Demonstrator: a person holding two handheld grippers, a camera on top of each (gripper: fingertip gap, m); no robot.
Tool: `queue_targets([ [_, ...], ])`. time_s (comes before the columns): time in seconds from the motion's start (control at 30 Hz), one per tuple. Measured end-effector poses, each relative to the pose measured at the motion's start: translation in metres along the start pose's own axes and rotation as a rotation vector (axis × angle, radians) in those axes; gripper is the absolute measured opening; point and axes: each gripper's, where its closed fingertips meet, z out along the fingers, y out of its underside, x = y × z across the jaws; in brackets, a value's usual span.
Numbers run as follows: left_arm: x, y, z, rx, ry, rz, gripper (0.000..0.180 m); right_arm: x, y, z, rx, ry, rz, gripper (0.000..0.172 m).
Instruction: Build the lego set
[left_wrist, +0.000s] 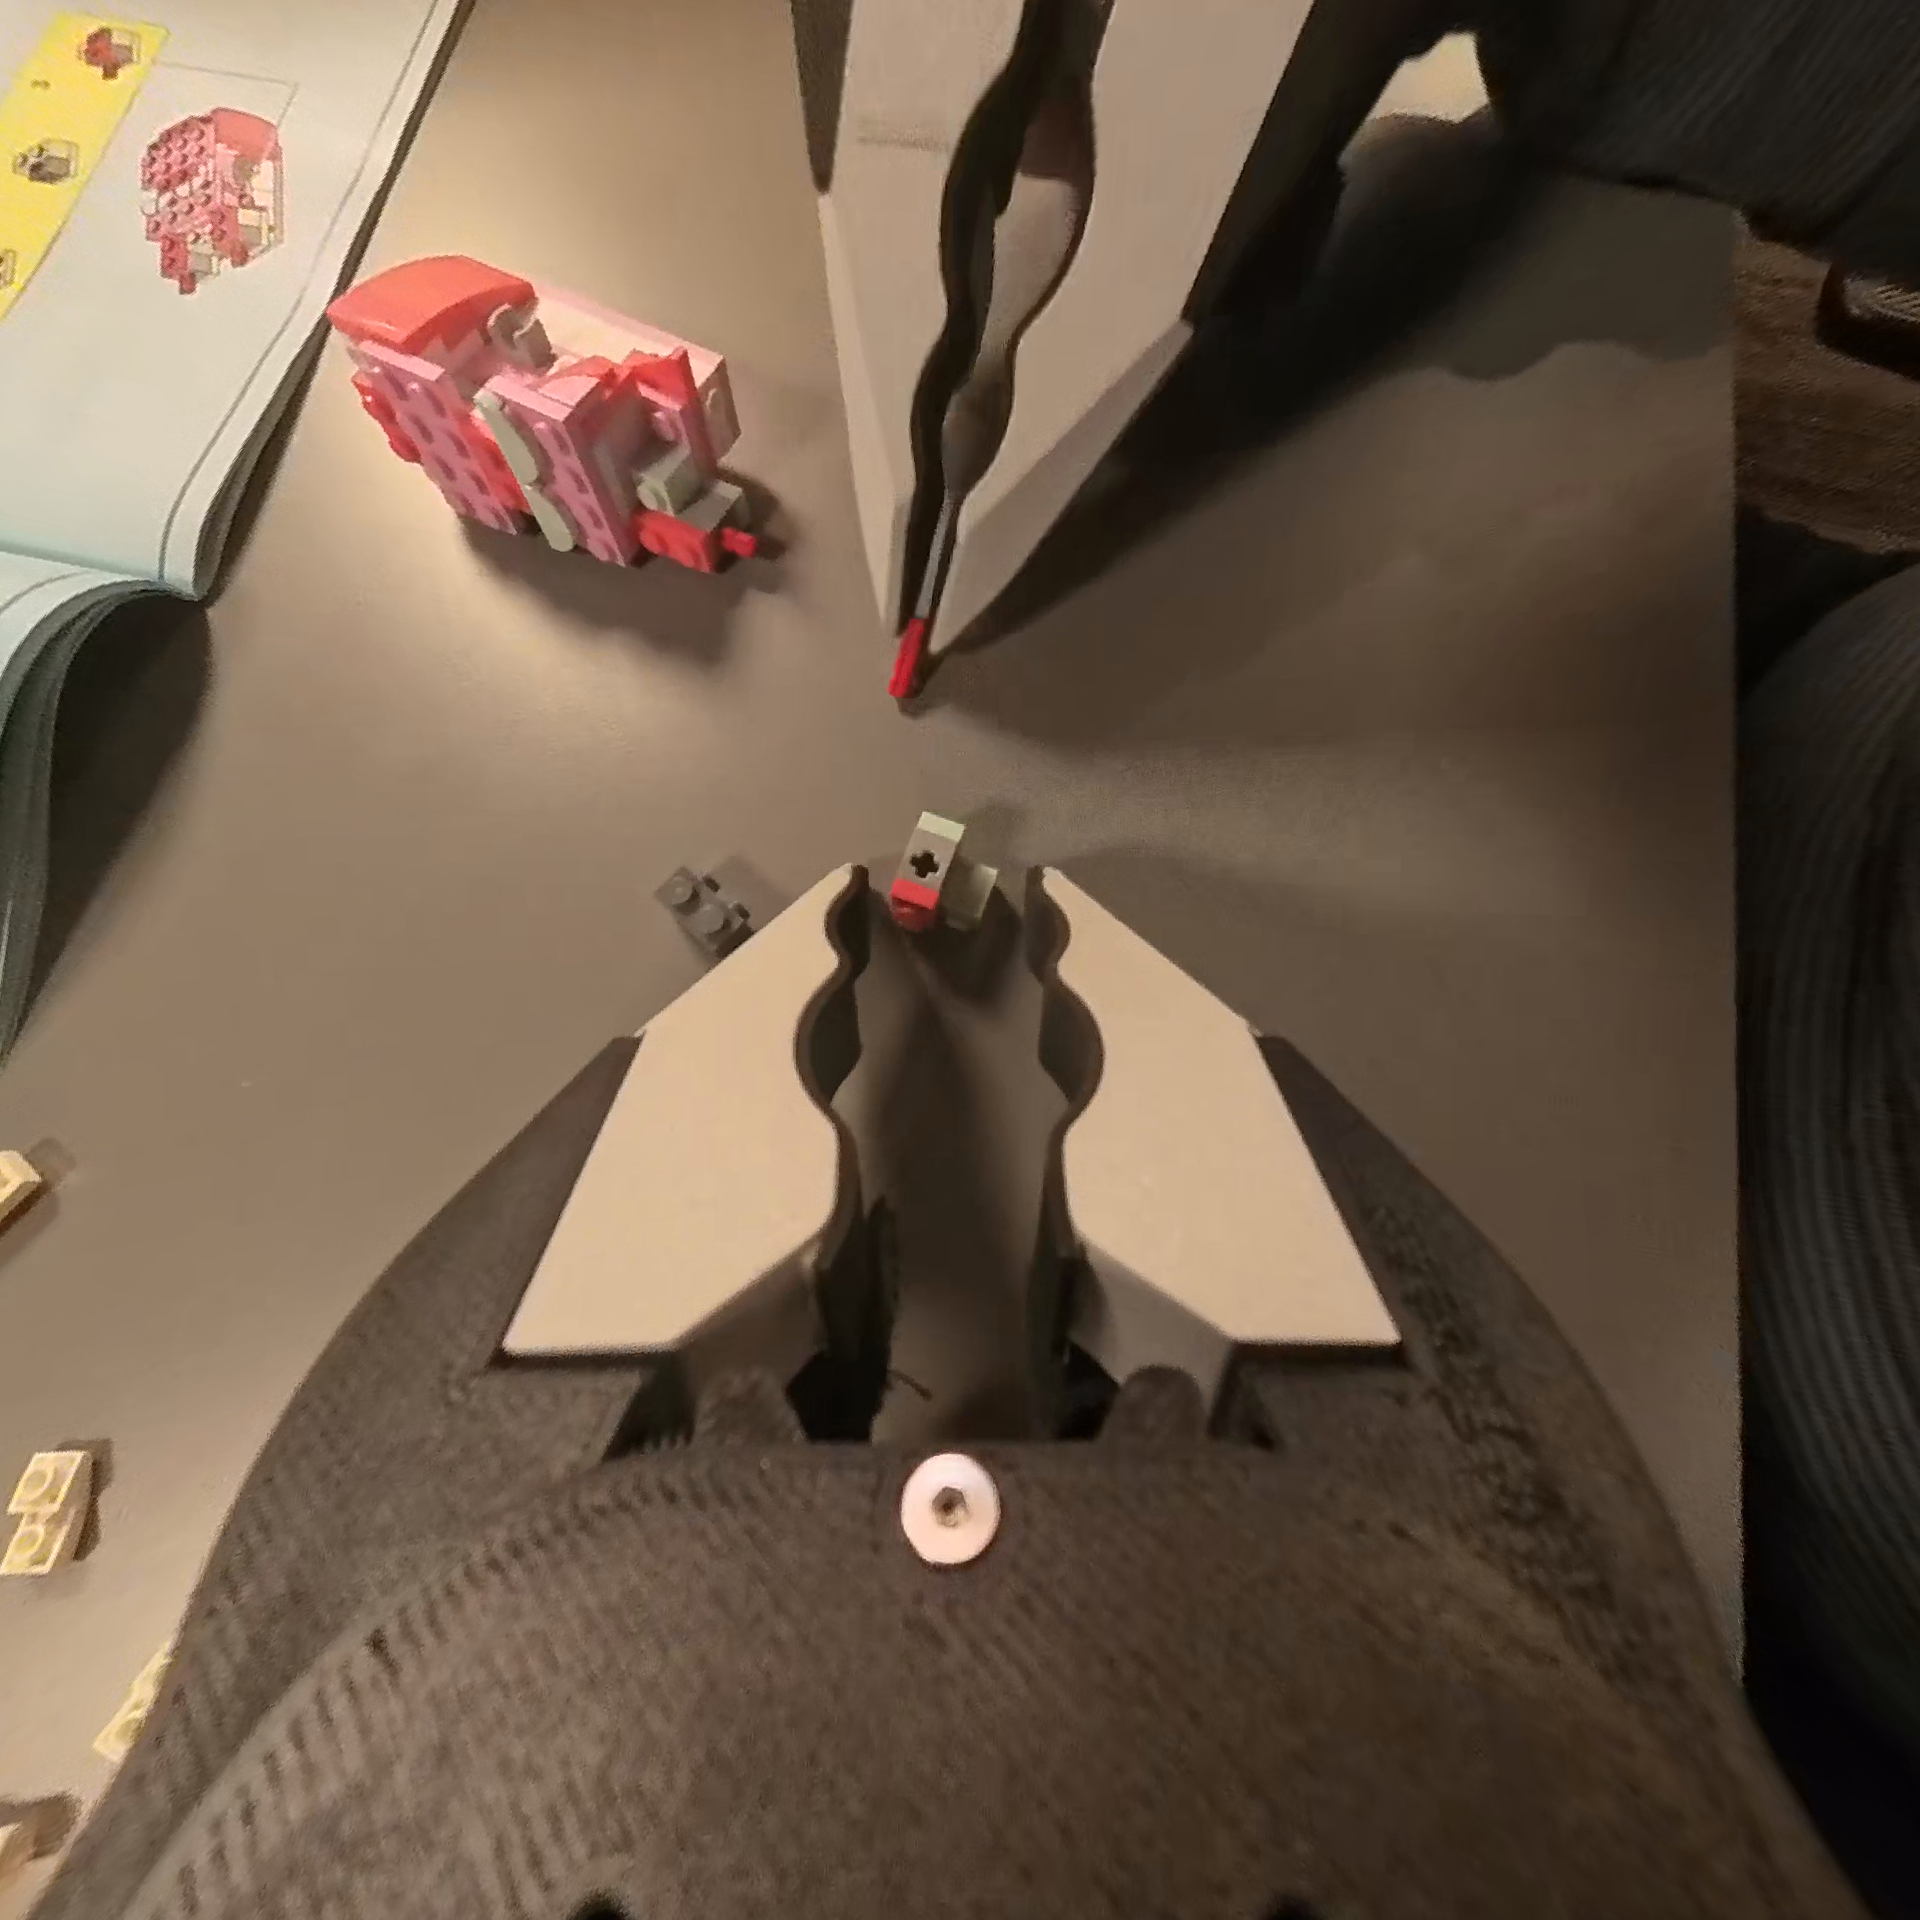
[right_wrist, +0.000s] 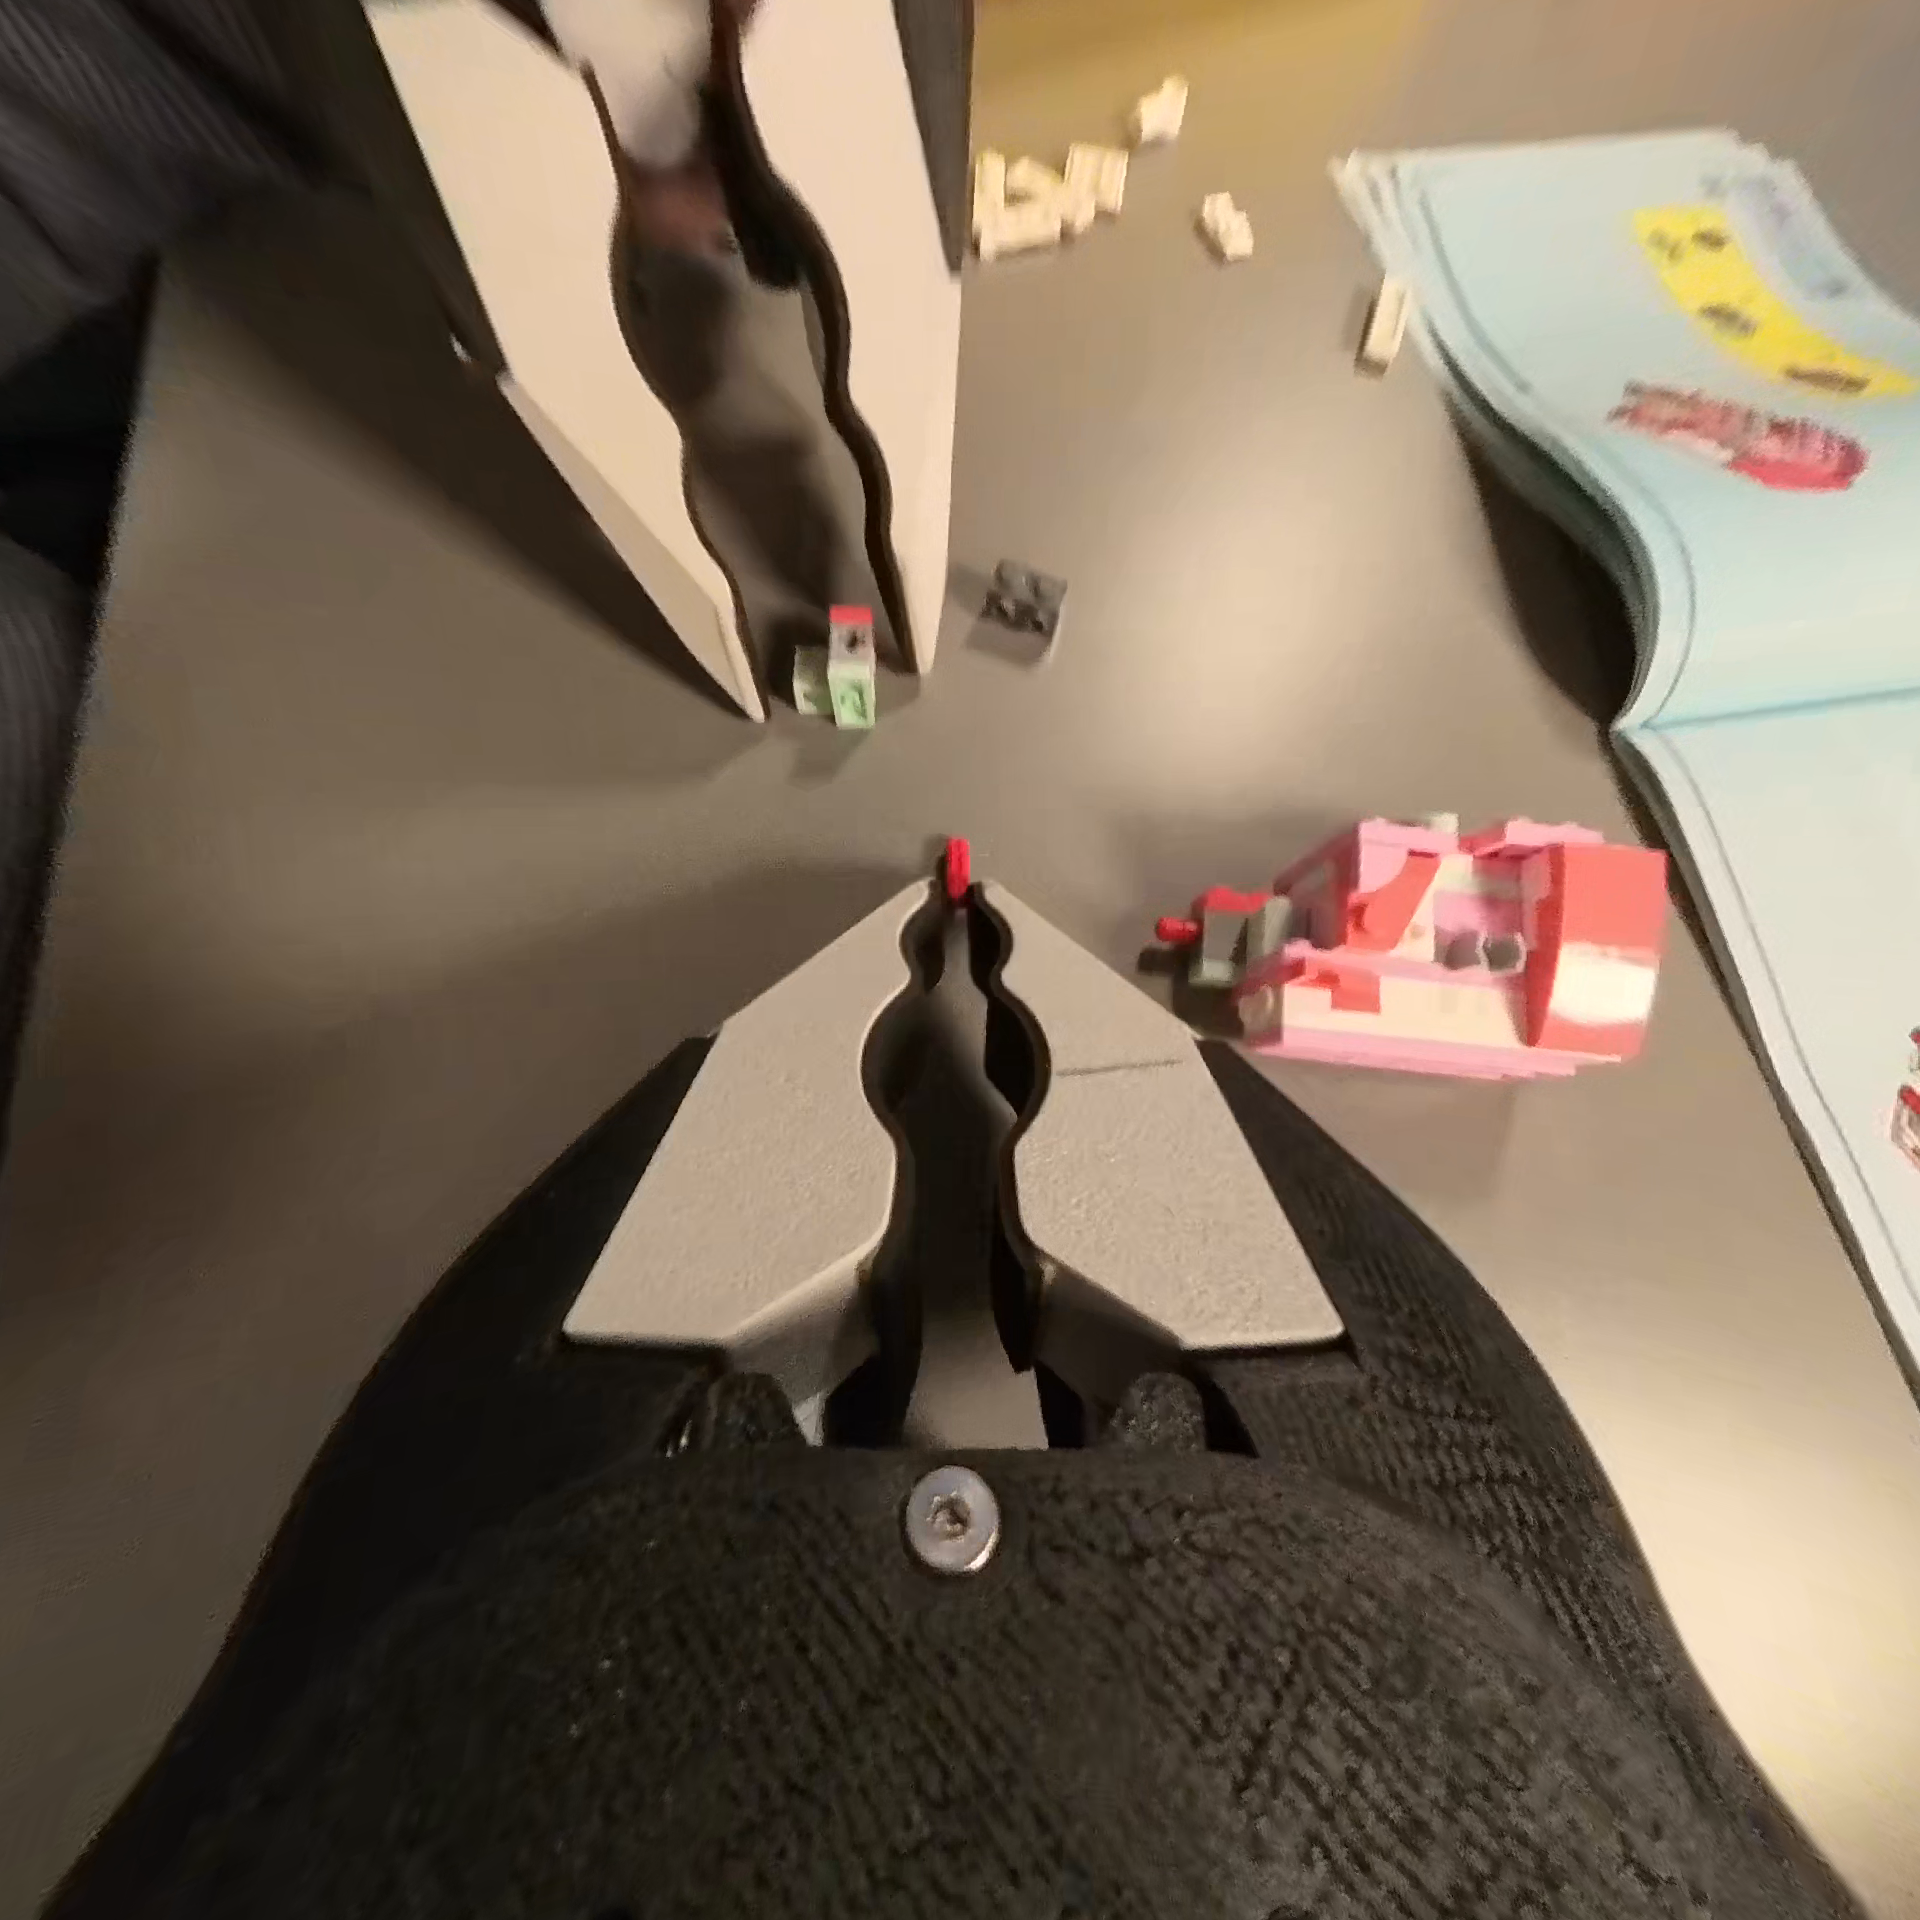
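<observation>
Left gripper (left_wrist: 948, 883) jaws gape around a grey-and-red brick piece (left_wrist: 928, 868); right gripper (right_wrist: 954, 885), opposite, pinches a red pin (right_wrist: 954, 864). Only the right view shows scattered cream bricks (right_wrist: 1049, 197).

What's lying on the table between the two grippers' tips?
Nothing: between the red pin pinched in the right gripper and the small grey block at the left gripper, the left wrist view shows bare table.

Dim, warm indoor light on my feeds. Soft shadows fall on table (left_wrist: 436, 790) beside pink brick model (left_wrist: 540, 416) and under booklet (left_wrist: 156, 343) at far left. Left wrist view fairly sharp at centre — smeared toward edges. Right wrist view motion-blurred throughout, cream bricks (right_wrist: 1049, 197) far off mere streaks. Strong wide-angle bending at borders; no glare.
</observation>
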Motion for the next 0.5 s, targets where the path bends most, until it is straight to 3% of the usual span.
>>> queue_targets([
  [0.13, -0.004, 0.001, -0.002, -0.017, -0.037, 0.028, 0.032, -0.001, 0.004, -0.001, -0.015, -0.015, 0.021, 0.005],
  [0.27, -0.004, -0.004, -0.008, 0.008, -0.057, 0.052, 0.039, 0.003, 0.005, -0.005, -0.010, -0.004, 0.025, 0.024],
  [0.4, -0.013, -0.002, -0.013, 0.011, -0.113, 0.029, 0.052, -0.006, -0.019, -0.003, 0.097, -0.025, 0.021, 0.016],
  [0.5, -0.016, 0.006, -0.018, -0.046, -0.148, 0.038, 0.058, -0.016, -0.024, 0.012, 0.075, -0.038, 0.008, 0.018],
])
